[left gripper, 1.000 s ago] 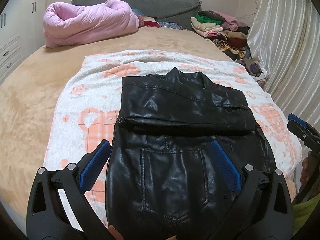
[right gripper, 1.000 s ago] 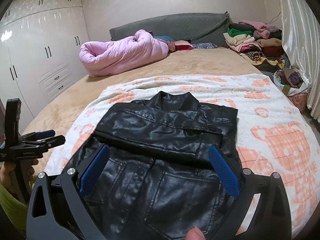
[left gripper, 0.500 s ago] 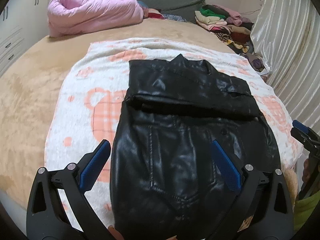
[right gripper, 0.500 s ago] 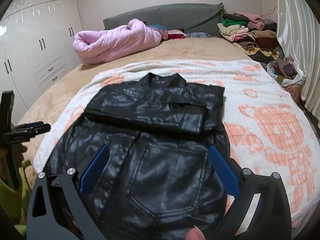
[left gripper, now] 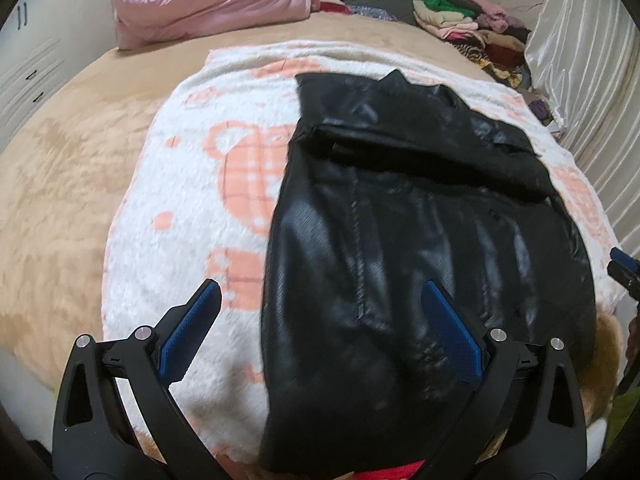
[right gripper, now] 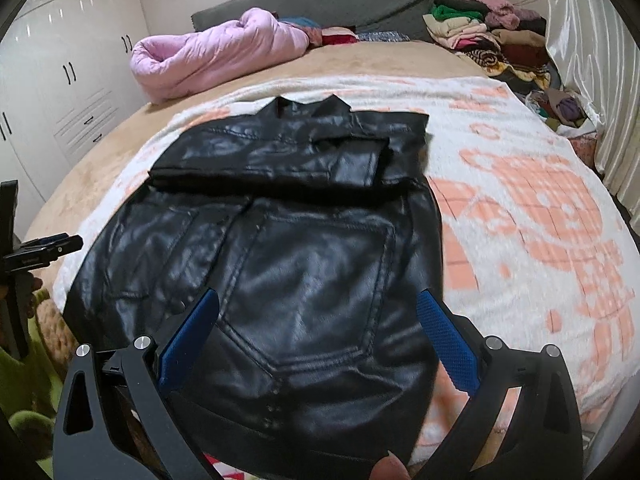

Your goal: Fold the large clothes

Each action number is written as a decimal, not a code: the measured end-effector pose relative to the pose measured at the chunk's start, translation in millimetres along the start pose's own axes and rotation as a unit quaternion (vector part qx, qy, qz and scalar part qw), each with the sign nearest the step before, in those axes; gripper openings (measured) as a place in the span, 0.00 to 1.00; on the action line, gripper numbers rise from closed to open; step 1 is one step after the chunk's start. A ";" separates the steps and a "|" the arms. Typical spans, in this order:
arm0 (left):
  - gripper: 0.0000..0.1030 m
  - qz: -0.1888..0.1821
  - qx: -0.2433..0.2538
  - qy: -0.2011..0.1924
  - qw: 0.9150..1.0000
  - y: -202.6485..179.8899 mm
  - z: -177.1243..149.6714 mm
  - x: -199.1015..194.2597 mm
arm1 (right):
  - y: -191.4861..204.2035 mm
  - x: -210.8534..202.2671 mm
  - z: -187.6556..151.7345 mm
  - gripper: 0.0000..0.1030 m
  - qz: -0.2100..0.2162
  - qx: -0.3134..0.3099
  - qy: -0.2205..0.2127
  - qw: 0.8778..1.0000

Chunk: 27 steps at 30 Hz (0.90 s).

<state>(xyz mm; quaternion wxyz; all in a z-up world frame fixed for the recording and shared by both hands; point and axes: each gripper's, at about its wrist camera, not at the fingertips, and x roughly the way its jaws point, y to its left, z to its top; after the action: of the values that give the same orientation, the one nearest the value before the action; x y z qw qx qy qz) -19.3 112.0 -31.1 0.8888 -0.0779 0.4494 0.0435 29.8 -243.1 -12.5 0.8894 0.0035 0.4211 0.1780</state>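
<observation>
- Left gripper [left gripper: 320, 336] hangs with its blue pads wide apart and nothing between them, above the near left part of the black leather jacket [left gripper: 420, 240]; one pad is over the blanket [left gripper: 192, 208], the other over the leather.
- Right gripper [right gripper: 316, 340] is spread just as wide and equally empty, above the jacket's near right part, over the stitched pocket panel.
- The jacket lies flat on the bear-print blanket on the bed [left gripper: 60, 168], collar toward the headboard, sleeves already laid across the chest, hem draped over the bed's near edge.
- The step in hand looks like taking the hem to fold the lower half up over the sleeves.
- To do it well, I would bring each gripper down to a hem corner, one at the left side seam and one at the right, so the two grips match.
- Close on both layers of leather; a grip on the top layer alone would likely peel the jacket open.
- Lift both corners together and carry them level toward the collar, since stiff, slick leather will probably slide or buckle if one side leads.
- Watch that the blanket is not pinched along with the hem.
</observation>
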 end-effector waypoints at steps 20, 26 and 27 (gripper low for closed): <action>0.49 -0.044 -0.023 0.065 0.997 33.9 -55.3 8.8 | -18.6 -2.9 -30.8 0.96 -0.002 0.005 0.026 1.000; 0.37 -0.070 -0.027 0.084 0.994 30.2 -66.8 12.7 | -21.2 -2.1 -46.8 0.96 0.021 0.004 0.059 0.998; 0.37 -0.071 -0.028 0.087 0.993 29.1 -67.8 14.8 | -21.1 -1.0 -49.4 0.96 0.022 0.004 0.068 0.997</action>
<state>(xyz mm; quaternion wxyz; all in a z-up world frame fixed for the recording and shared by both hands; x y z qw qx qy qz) -68.5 128.7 -85.4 0.8448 -0.1382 0.5168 -0.0142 -1.3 -270.3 -47.0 0.8545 0.0045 0.4810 0.1960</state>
